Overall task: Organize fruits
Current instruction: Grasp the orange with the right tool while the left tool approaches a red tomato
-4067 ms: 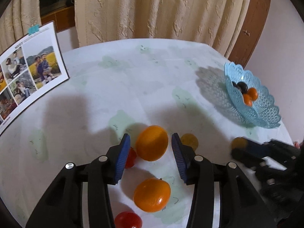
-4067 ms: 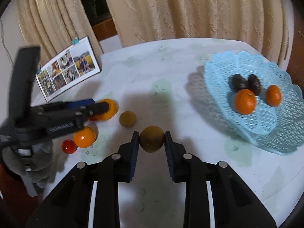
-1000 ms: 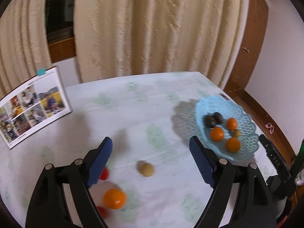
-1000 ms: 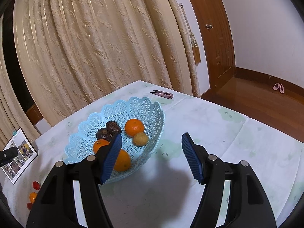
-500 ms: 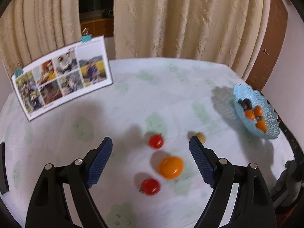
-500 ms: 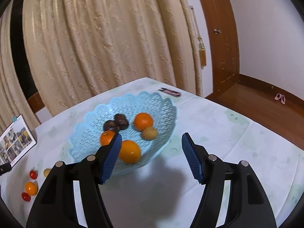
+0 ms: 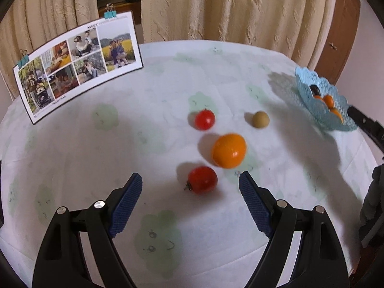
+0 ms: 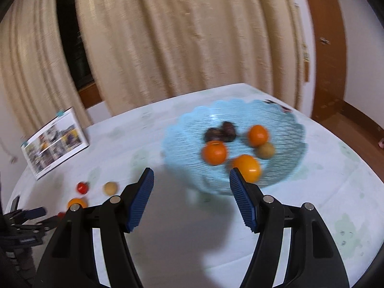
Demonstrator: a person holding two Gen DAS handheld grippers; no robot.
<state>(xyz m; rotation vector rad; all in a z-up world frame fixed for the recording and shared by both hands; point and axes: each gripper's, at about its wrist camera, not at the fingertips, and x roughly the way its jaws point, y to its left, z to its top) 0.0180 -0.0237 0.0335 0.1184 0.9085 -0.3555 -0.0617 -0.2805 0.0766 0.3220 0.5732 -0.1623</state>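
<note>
The left tool (image 7: 190, 183), jaws wide and empty, hangs over a red tomato (image 7: 202, 180) on the worktop (image 7: 120, 148), which lies between its fingertips.

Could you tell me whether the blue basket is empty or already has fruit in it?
It has fruit in it. The right wrist view shows the blue basket holding three orange fruits, two dark fruits and one small tan fruit.

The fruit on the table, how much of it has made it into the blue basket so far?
Done: six pieces lie in the blue basket. In hand: nothing; the left gripper and right gripper are both open and empty. Left on the table: an orange, two tomatoes and a small tan fruit.
</note>
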